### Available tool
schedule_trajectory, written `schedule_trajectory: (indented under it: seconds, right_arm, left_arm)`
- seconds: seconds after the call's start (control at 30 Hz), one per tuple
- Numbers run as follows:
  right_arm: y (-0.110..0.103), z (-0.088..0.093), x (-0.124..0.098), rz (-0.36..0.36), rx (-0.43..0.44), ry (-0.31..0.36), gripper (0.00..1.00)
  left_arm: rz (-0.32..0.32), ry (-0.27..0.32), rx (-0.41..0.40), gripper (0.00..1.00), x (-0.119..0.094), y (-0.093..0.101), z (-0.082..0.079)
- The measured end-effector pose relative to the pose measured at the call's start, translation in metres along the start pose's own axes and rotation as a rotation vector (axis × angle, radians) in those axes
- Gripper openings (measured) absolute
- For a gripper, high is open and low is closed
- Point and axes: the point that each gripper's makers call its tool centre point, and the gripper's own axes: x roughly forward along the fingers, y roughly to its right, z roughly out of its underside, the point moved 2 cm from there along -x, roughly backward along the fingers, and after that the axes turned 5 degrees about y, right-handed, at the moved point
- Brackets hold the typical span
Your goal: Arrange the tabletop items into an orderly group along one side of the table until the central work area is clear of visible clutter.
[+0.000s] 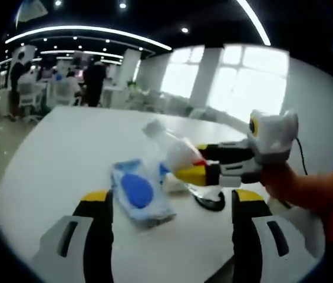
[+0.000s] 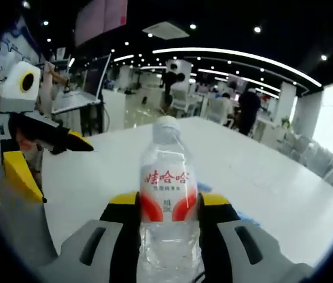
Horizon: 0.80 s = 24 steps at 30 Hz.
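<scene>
My right gripper [image 2: 168,203] is shut on a clear water bottle [image 2: 167,177] with a red and white label and a white cap, held above the white table [image 2: 260,177]. From the left gripper view, that bottle [image 1: 175,150] tilts up to the left in the right gripper [image 1: 193,166], just above a blue and white wipes packet [image 1: 139,194] lying flat. My left gripper [image 1: 172,203] is open, with the packet lying just ahead of its left jaw. The left gripper [image 2: 48,159] also appears at the left of the right gripper view, jaws apart.
A small black object [image 1: 210,201] lies on the table [image 1: 66,153] under the right gripper. A person's hand [image 1: 296,183] holds that gripper. Beyond the far table edge are people, chairs [image 2: 181,100] and a monitor [image 2: 92,79]; bright windows [image 1: 237,76] line one wall.
</scene>
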Motion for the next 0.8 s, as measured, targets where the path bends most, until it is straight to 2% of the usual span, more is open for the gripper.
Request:
schedule_trajectory:
  seconds: [0.17, 0.33, 0.4, 0.6, 0.8]
  right_arm:
    - [-0.002, -0.013, -0.002, -0.003, -0.021, 0.062, 0.36]
    - [-0.004, -0.027, -0.003, -0.005, -0.043, 0.124, 0.37]
    - [-0.005, -0.031, -0.003, -0.004, -0.048, 0.142, 0.37]
    - [-0.009, -0.036, -0.002, -0.009, -0.058, 0.169, 0.37]
    - [-0.011, -0.042, -0.003, -0.011, -0.064, 0.194, 0.37]
  left_arm:
    - [0.042, 0.087, -0.102, 0.78, 0.007, -0.003, -0.026]
    - [0.055, 0.108, -0.15, 0.78, 0.016, -0.004, -0.039]
    - [0.074, 0.133, -0.207, 0.78, 0.022, 0.001, -0.044]
    - [0.098, 0.15, -0.259, 0.77, 0.038, 0.009, -0.047]
    - [0.087, 0.165, -0.322, 0.73, 0.045, 0.01, -0.048]
